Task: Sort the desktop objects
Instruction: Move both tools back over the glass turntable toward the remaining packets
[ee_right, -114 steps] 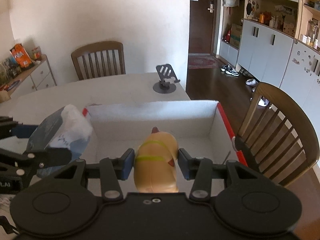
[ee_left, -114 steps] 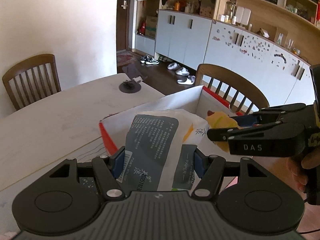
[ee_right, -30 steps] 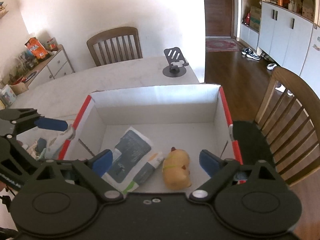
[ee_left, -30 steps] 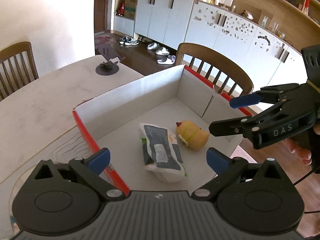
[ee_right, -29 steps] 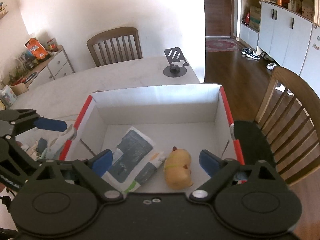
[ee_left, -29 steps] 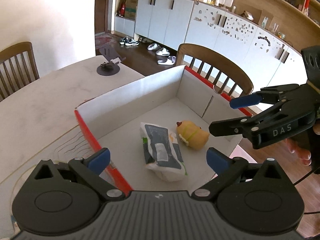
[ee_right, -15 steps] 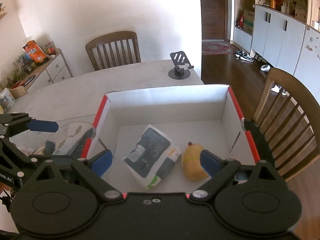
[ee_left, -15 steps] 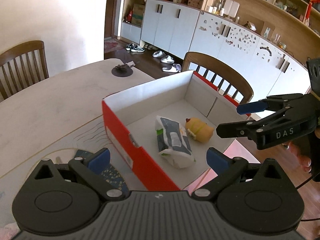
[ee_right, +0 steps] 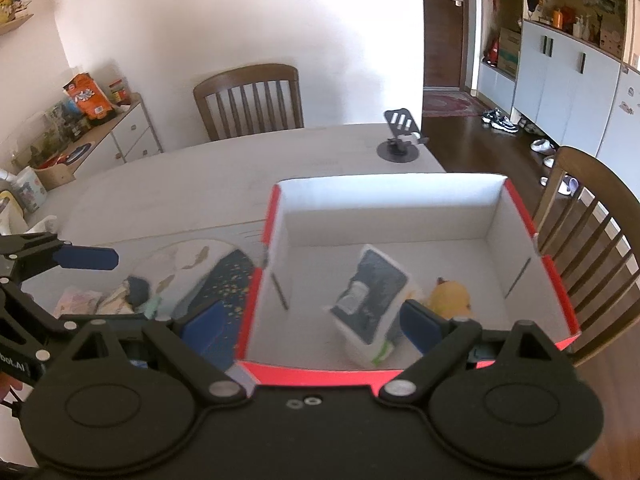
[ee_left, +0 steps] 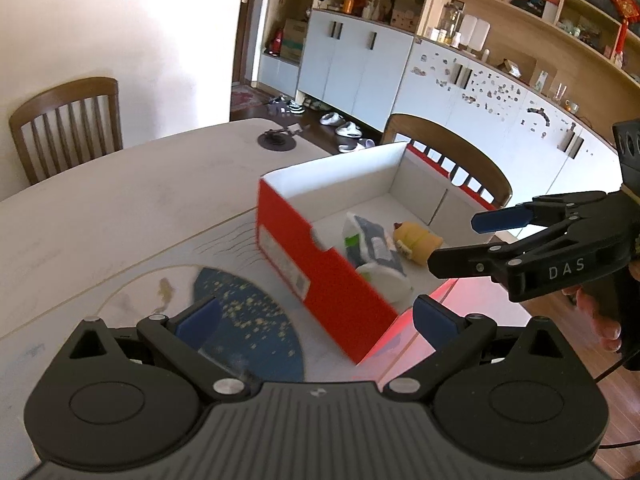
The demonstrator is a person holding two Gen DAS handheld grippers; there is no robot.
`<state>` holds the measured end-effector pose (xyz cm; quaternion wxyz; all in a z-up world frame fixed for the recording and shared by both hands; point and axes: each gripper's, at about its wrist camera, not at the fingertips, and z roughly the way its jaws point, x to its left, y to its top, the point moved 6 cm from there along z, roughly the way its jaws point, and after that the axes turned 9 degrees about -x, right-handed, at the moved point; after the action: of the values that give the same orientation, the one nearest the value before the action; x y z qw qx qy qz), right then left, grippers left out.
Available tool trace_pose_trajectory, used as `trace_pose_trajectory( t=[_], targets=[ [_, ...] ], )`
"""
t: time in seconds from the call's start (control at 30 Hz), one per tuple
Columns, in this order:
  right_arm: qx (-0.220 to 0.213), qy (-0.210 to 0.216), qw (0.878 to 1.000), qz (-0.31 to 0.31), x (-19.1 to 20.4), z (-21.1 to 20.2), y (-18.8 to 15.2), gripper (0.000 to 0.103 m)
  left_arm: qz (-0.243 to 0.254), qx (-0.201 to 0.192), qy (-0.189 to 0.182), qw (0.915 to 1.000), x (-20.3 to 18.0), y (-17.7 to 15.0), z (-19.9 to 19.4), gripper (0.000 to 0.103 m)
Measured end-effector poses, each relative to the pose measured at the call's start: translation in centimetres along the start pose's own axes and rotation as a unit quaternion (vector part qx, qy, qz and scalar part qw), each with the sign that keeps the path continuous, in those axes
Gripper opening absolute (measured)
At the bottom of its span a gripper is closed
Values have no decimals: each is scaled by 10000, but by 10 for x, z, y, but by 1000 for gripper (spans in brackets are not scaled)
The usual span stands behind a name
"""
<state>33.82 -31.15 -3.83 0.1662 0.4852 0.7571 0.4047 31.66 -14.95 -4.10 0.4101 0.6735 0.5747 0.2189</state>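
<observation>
A red cardboard box with a white inside stands on the table near its right edge. In it lie a grey-and-white tissue pack and, right beside it, a yellow toy. My left gripper is open and holds nothing; it hangs above the table at the box's near-left corner. The right gripper is open too, above the box's near rim. In the left wrist view the right gripper reaches in from the right, held by a hand.
A round blue mat with gold specks lies left of the box, with several small loose items beside it. A black phone stand sits at the far table edge. Wooden chairs stand behind and to the right.
Earlier the left gripper held the tissue pack and the right held the yellow toy; both now lie in the box. Both open grippers have drawn back and moved left.
</observation>
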Motion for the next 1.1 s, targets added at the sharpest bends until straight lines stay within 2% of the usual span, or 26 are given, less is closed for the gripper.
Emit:
trace_pose_trajectory(
  t=[0.43, 1.1],
  targets=[
    [-37, 145, 9998, -120, 70, -4, -14, 95, -454, -267, 343, 9980, 50, -27, -60, 103],
    [-114, 400, 9985, -367, 173, 3, -37, 95, -705, -708, 1170, 9881, 119, -81, -138, 103]
  ],
)
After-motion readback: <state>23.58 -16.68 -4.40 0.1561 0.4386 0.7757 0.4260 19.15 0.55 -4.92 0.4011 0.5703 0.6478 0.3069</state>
